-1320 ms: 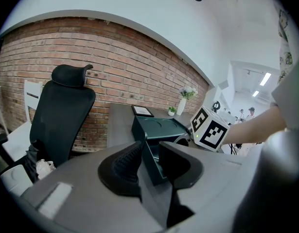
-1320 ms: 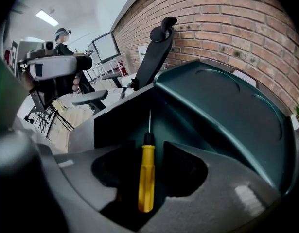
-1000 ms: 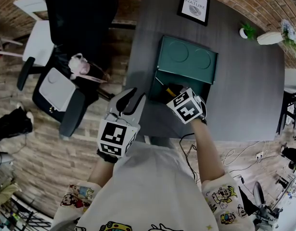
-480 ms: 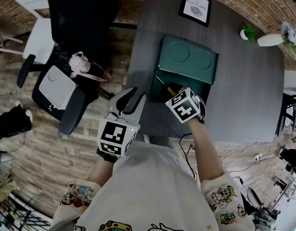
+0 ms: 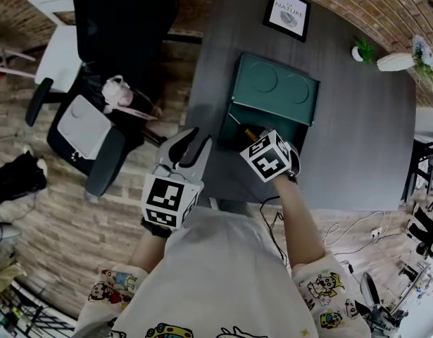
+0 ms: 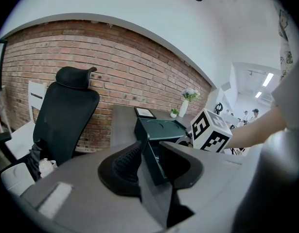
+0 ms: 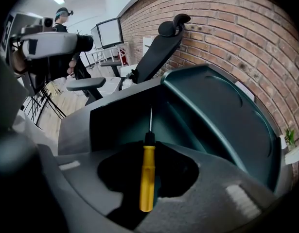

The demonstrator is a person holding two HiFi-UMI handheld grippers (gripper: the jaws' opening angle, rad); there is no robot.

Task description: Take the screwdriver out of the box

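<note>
My right claw [image 7: 149, 153] reaches down into the open dark green box [image 7: 222, 110] on the grey tabletop [image 5: 357, 139]. Its jaws have just been closing, and the screwdriver [image 7: 147, 174] stands between them. In the right gripper view the pads look to sit against both sides of the handle, so I read this as a grip on the tool.

The screwdriver has a slim, smooth yellow handle with a rounded butt end nearest my camera. A short black collar follows, then a thin bare metal shaft. The shaft points away from me towards the far inner wall of the box, so the tool is still inside it. The tip is too small to make out. The box lid stands raised behind it, with two round recesses in its face.

My left claw [image 6: 150, 157] hangs at the near left edge of the tabletop, aimed at the box's corner. Its jaws are apart and there is nothing between them.
</note>
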